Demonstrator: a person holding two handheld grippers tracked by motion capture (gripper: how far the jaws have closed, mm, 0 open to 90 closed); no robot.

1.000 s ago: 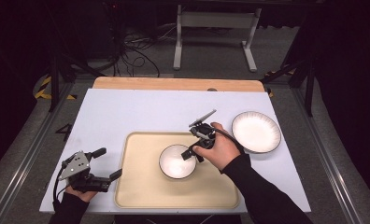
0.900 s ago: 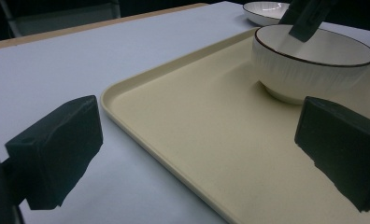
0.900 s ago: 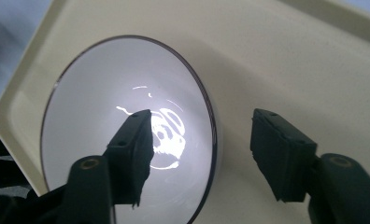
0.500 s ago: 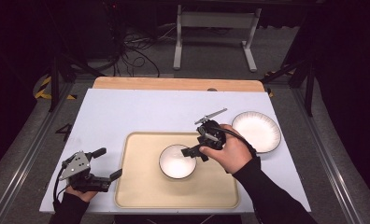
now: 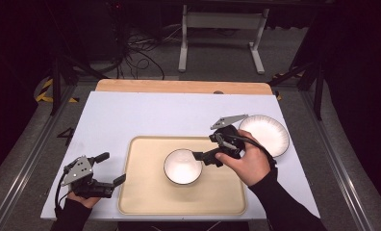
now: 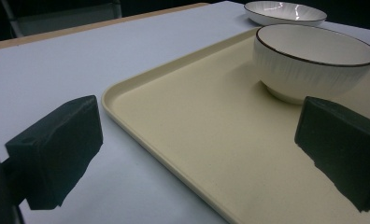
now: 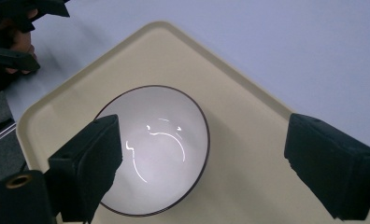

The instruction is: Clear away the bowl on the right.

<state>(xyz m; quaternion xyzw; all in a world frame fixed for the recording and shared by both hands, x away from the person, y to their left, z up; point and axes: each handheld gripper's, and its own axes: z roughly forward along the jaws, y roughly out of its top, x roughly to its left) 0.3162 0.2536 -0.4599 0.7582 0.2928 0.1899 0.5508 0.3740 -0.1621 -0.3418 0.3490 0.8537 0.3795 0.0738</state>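
One bowl (image 5: pixel 182 166) sits upright mid-tray (image 5: pixel 145 202), one plate (image 5: pixel 265 134) off by the bench's (image 5: pixel 131 115) right edge. Right gripper (image 5: pixel 201 157) just opened wide, empty, above the bowl's rim. Left gripper (image 5: pixel 112 169) also wide, straddling the tray's left edge. Loads of bare bench behind.

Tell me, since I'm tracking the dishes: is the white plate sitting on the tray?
No, the white plate rests on the table beside the tray, which carries the bowl.

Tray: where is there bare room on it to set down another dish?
The tray's left half, between its left rim and the bowl, is bare. The strip in front of the bowl is free too. Right of the bowl, the right hand-held gripper crowds it.
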